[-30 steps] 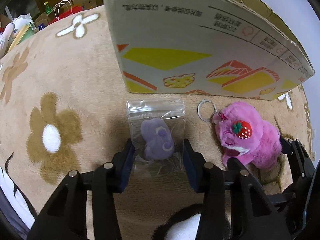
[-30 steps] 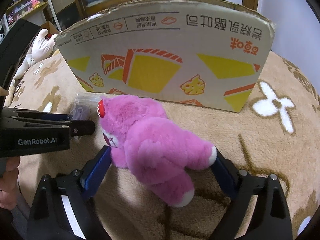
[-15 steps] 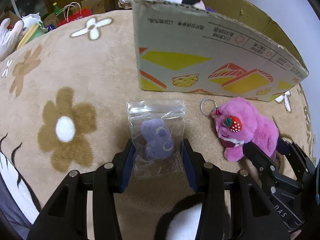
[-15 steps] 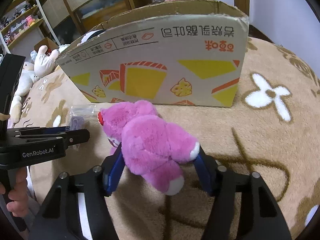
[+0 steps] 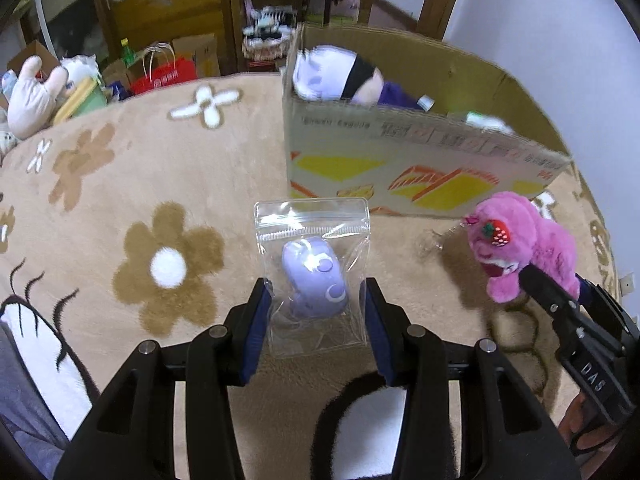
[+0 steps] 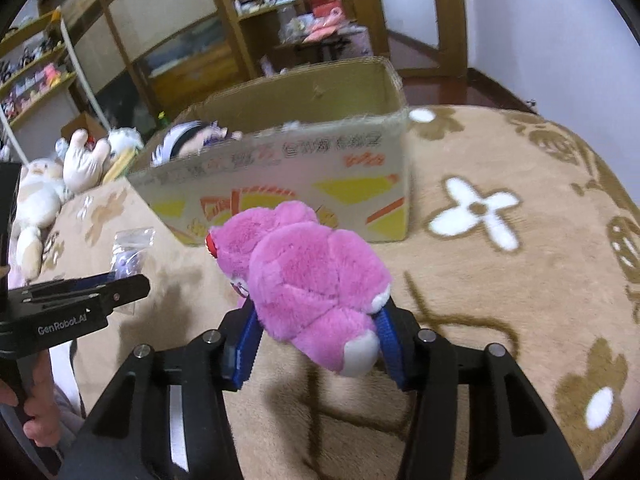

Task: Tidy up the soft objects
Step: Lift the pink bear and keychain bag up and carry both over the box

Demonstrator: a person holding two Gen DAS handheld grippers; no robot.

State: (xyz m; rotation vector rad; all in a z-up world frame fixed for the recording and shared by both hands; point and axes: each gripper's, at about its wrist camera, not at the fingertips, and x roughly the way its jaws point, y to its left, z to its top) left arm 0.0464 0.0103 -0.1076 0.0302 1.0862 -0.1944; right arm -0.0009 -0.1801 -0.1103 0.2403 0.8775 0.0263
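Left claw [image 5: 316, 312] clenched on clear zip bag with small lilac plush toy [image 5: 314, 276]. Right claw [image 6: 316, 332], jaws closing, grips pink furry plush bear [image 6: 312, 276] before printed cardboard box [image 6: 320, 176]. Readable: "GenRobot.AI", "DAS".

We see one supporting surface: a bed covered by a tan plush blanket [image 5: 224, 176] with brown and white flower patterns. A cardboard box [image 5: 400, 172] with yellow and orange print rests directly on the blanket, its top open, with soft toys inside. At the far left edge of the blanket lie cream-coloured stuffed animals [image 6: 36, 204]. We cannot tell whether they rest on the blanket itself or just beyond it. The blanket in front of the box shows shadows.
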